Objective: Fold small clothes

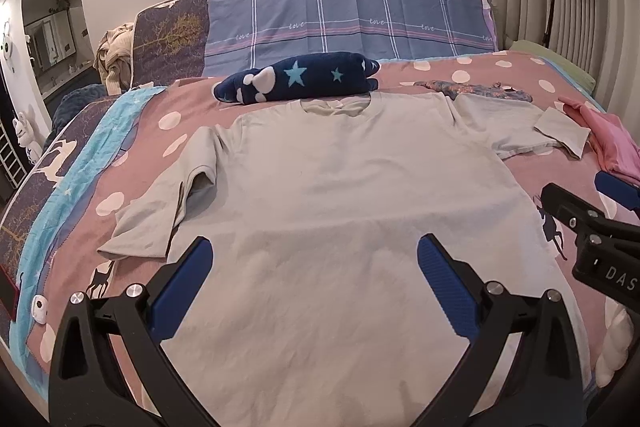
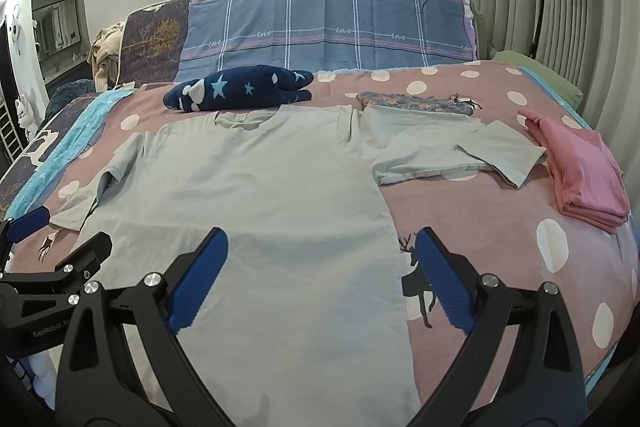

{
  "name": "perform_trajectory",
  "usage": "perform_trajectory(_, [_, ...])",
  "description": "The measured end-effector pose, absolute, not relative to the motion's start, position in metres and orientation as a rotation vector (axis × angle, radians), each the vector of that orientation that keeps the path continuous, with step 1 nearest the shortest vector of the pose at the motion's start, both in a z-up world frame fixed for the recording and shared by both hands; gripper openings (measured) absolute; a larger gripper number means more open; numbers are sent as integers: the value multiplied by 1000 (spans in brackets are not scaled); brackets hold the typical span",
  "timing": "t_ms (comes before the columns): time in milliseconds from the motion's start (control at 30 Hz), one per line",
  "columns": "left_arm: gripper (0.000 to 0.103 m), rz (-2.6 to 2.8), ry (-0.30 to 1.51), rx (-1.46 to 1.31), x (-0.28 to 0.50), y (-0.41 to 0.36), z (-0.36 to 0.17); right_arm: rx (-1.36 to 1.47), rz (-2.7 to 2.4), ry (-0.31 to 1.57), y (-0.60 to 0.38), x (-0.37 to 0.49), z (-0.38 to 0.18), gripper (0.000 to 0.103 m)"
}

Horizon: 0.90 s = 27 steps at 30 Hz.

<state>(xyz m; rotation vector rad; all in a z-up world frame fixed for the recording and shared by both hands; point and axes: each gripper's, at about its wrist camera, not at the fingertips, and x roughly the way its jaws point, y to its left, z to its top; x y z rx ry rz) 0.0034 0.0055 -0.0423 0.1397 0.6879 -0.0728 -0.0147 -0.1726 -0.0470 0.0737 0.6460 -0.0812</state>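
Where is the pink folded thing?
The pink folded clothes lie on the right side of the bed in the right wrist view, just right of the grey T-shirt's spread sleeve.

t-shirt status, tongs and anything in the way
Left tongs open, right tongs open, both empty. Grey t-shirt flat, unfolded. Pink folded pile off right, clear.
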Motion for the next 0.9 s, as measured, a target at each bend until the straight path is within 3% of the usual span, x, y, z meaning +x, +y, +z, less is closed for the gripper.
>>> perform_trajectory(900, [102, -61, 699, 107, 10, 26, -48, 3, -66, 656, -143, -6, -44, 96])
